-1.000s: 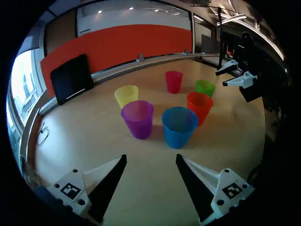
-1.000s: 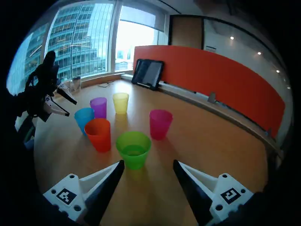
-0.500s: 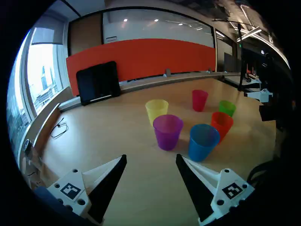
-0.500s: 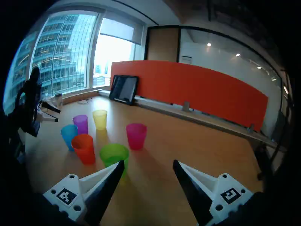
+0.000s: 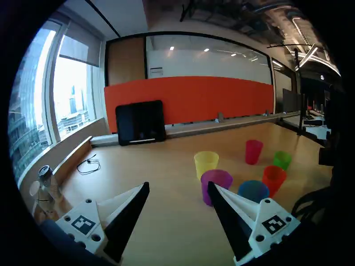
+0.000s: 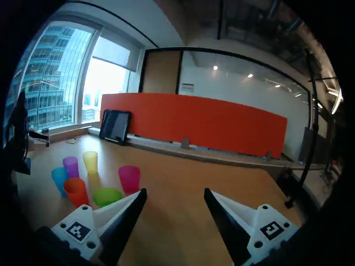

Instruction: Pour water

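While both tools hang above the table, the left gripper (image 5: pixel 178 183) sits at the bottom of the left gripper view. Its two fingers are spread apart and grip nothing; bare wooden table (image 5: pixel 155 217) shows between them. Just past the tip of the finger on the right stands the purple cup (image 5: pixel 217 178), with the blue cup (image 5: pixel 254 189) close beside it to the right; the finger partly covers both. Behind these stand the orange cup (image 5: pixel 274 176) and the yellow cup (image 5: pixel 206 163). Farther back, right of centre, are the green cup (image 5: pixel 282 159) and the pink cup (image 5: pixel 254 151). All six are upright and grouped near one another. Whether any of them holds water cannot be told. A dark cable (image 5: pixel 88 165) lies on the table at middle left. At the far edge a black tablet (image 5: pixel 140 123) leans against a long orange panel (image 5: pixel 199 98), and windows (image 5: pixel 71 104) fill the left side.

At the bottom of the right gripper view, the right gripper (image 6: pixel 175 190) likewise has its fingers parted and holds nothing. The cups cluster at lower left, beyond the left-hand finger. The green cup (image 6: pixel 108 195) is nearest, then the orange cup (image 6: pixel 76 190) and the pink cup (image 6: pixel 129 178). The blue cup (image 6: pixel 59 178), purple cup (image 6: pixel 71 166) and yellow cup (image 6: pixel 90 161) stand behind them. The tablet (image 6: pixel 115 126) and orange panel (image 6: pixel 199 126) lie across the far middle of this view.
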`<action>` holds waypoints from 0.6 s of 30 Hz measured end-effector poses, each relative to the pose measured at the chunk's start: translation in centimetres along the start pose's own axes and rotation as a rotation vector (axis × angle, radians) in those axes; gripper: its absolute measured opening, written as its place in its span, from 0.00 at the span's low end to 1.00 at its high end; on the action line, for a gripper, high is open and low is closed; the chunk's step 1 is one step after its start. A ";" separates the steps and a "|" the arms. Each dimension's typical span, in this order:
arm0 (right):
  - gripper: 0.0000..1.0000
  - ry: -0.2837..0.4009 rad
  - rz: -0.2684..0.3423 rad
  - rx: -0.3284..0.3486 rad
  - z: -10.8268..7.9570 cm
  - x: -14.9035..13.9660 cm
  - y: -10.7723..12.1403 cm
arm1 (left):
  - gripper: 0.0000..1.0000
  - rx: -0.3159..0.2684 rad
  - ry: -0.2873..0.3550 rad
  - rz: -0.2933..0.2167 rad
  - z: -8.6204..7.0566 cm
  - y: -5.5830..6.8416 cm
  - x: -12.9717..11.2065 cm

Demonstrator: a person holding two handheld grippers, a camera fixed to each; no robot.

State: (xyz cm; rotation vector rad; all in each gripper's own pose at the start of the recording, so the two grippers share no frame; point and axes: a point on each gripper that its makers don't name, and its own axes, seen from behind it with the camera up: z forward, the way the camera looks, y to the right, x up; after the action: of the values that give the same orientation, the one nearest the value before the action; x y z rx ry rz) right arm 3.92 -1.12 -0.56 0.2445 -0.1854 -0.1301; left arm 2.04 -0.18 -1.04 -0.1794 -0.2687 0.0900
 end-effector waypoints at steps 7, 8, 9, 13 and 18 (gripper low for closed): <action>1.00 0.086 0.064 -0.088 0.1 2.0 1.5 | 0.97 0.016 0.095 -0.022 -0.4 0.9 2.4; 1.00 0.100 0.068 -0.102 0.0 2.3 1.7 | 0.97 0.023 0.108 -0.026 -0.4 0.9 2.8; 1.00 0.113 0.073 -0.115 0.0 2.6 1.8 | 0.97 0.029 0.122 -0.031 -0.4 0.9 3.1; 1.00 0.168 0.072 -0.160 -0.3 4.0 2.2 | 0.97 0.063 0.173 -0.043 -0.6 0.7 4.2; 1.00 0.237 0.068 -0.229 -0.7 5.7 2.8 | 0.97 0.099 0.215 -0.032 -1.0 0.5 5.1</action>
State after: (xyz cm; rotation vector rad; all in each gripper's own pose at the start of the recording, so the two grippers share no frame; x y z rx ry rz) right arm 9.88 0.88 0.39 0.0240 0.0574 -0.0533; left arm 7.22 0.67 -0.80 -0.0852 -0.0529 0.0519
